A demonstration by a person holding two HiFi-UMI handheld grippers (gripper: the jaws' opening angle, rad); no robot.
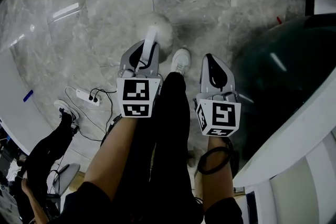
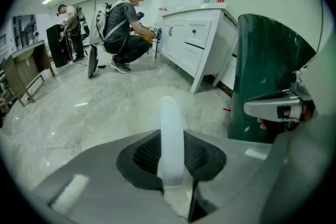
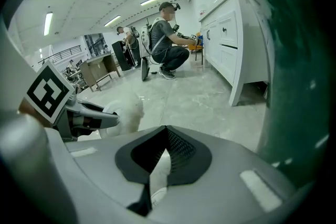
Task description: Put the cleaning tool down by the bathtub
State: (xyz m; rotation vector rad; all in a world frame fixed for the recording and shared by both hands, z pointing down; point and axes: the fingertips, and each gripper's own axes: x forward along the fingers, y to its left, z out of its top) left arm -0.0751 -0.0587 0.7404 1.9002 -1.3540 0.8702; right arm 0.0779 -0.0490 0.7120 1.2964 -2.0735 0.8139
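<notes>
- Grips the cleaning tool in the left claw, with both jaws clamped against the white handle near its end, so the rest reaches forward and down.
- Carries the fluffy white head out ahead of that claw, low over the grey marble floor. Cannot tell from any view whether the fluff touches the floor or hangs just above it.
- Holds the right claw beside the left one, jaws pressed together with nothing between them. Shows only a white shoe through the gap beneath.
- Leaves that claw idle, probably because so light a tool needs only one grip.
- Stands with the dark green bathtub on the right, just past the right claw. Puts the tool's head to the left of the tub, near it but apart, with the shoe and the right claw between.
- Reads as the carrying stage: tool in hand, not yet laid down.
- Calls next, most likely, for a swing to the right, lowering until head and handle rest on the floor against or just beside the tub wall, then parting the left jaws.
- Risks a rolling or tipping handle if let go while tilted, hence the sense in lowering fully first.
- Leaves the power strip and its cables well to the left, away from the likely resting spot.
</notes>
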